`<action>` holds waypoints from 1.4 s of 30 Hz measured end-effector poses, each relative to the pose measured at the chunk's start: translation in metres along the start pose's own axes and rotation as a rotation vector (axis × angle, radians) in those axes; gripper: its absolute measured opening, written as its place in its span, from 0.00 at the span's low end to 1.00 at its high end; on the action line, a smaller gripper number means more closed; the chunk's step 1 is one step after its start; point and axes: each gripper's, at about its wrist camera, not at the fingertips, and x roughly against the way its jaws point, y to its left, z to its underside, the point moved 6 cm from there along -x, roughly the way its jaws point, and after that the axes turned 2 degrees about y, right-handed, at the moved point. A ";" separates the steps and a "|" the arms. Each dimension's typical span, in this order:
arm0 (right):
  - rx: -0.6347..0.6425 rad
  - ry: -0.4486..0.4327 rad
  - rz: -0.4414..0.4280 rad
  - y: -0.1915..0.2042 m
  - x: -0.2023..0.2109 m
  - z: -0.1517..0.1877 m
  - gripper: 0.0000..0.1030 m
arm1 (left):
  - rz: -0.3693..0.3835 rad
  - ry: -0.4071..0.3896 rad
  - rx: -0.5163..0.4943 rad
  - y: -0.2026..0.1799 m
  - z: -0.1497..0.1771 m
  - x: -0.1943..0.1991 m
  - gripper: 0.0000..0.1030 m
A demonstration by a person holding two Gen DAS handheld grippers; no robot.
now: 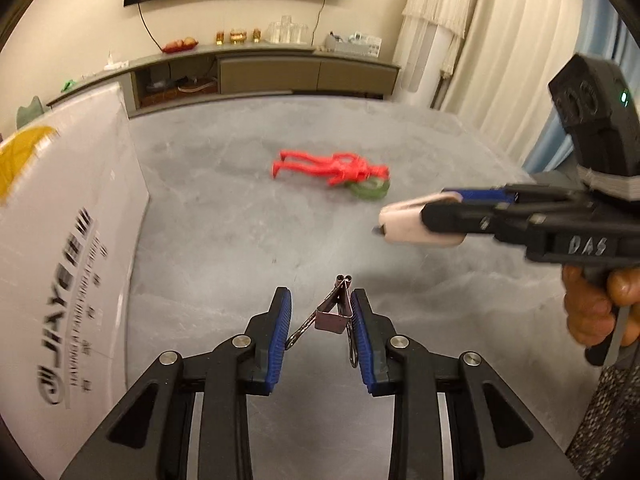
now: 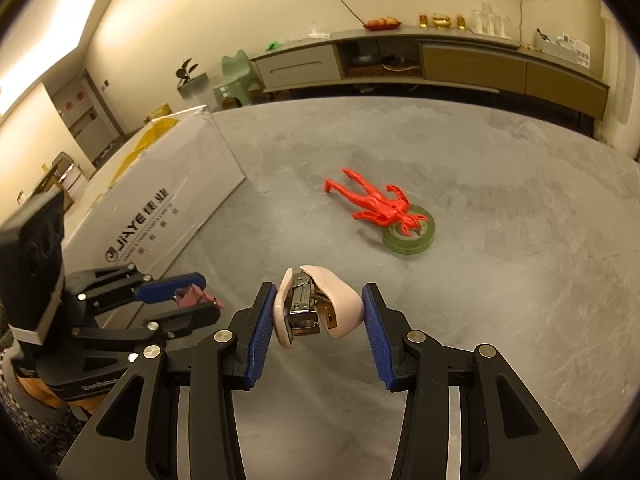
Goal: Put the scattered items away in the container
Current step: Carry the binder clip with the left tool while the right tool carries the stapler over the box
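Both jaws loaded, left gripper point(image 1: 322, 320) clamping a binder clip point(image 1: 334, 312), right gripper point(image 2: 320, 312) pinching a pink stapler point(image 2: 316, 306); white box point(image 2: 160, 208) off left, nearer the left gripper.

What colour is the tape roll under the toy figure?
Green; the tape roll shows best in the right wrist view.

We see the red plastic figure point(image 2: 374, 202) lying partly on the green tape roll point(image 2: 409, 236), right of the white cardboard box point(image 2: 160, 200) on the grey table point(image 2: 500, 200).
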 end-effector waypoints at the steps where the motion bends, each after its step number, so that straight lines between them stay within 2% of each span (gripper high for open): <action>1: 0.005 -0.001 -0.001 0.003 0.001 0.000 0.44 | -0.003 -0.009 0.003 -0.001 -0.003 0.004 0.31; 15: 0.001 -0.079 -0.009 0.055 0.046 -0.003 0.45 | -0.040 -0.106 0.031 -0.005 -0.022 0.074 0.31; 21: 0.060 -0.112 0.002 0.094 0.071 -0.017 0.45 | -0.042 -0.160 0.044 -0.003 -0.025 0.108 0.31; 32: 0.168 -0.156 0.015 0.166 0.096 -0.044 0.45 | -0.057 -0.261 0.104 0.024 -0.026 0.167 0.31; 42: 0.249 -0.172 0.014 0.223 0.093 -0.067 0.45 | -0.075 -0.342 0.172 0.056 -0.027 0.208 0.31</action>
